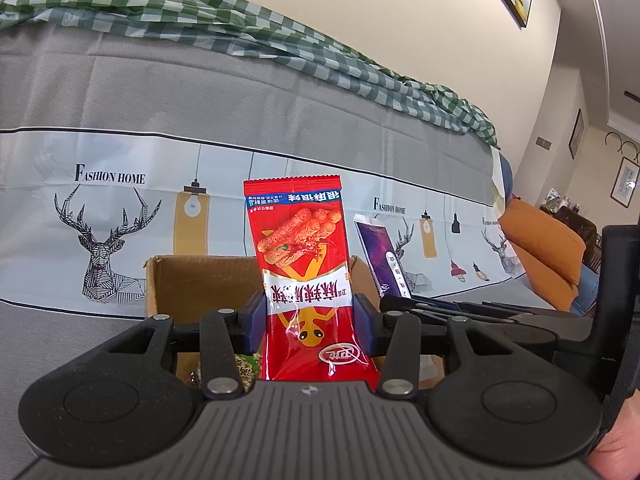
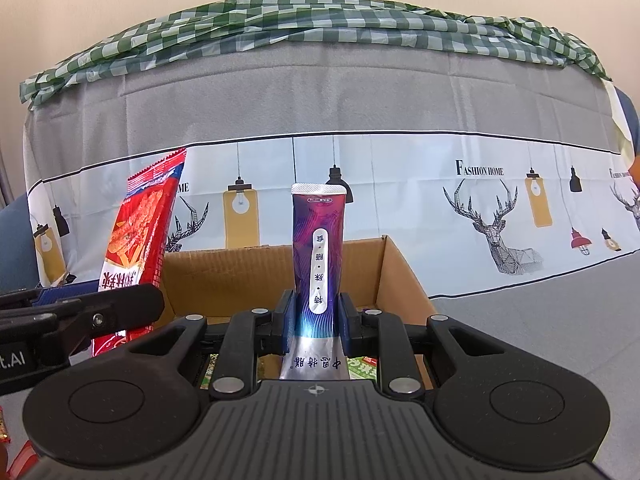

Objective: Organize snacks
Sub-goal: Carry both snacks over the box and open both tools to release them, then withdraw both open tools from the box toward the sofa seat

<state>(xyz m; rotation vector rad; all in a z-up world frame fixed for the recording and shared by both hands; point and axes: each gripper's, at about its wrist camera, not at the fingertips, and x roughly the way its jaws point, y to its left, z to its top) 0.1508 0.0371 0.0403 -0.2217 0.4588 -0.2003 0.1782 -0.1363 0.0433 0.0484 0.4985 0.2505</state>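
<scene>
My left gripper (image 1: 309, 312) is shut on a red snack packet (image 1: 302, 256) that stands upright above an open cardboard box (image 1: 188, 280). My right gripper (image 2: 316, 320) is shut on a slim purple and silver sachet (image 2: 318, 240), also upright, over the same cardboard box (image 2: 400, 280). In the right wrist view the red snack packet (image 2: 140, 232) and the left gripper's fingers (image 2: 60, 300) show at the left. In the left wrist view the purple sachet (image 1: 380, 252) and the right gripper's fingers (image 1: 440, 308) show at the right.
Several snack packets (image 2: 360, 364) lie in the box's bottom. Behind it rises a sofa under a grey cover (image 1: 200, 100) printed with deer and lamps, a green checked cloth (image 2: 320, 20) along its top. An orange cushion (image 1: 548, 248) sits at the right.
</scene>
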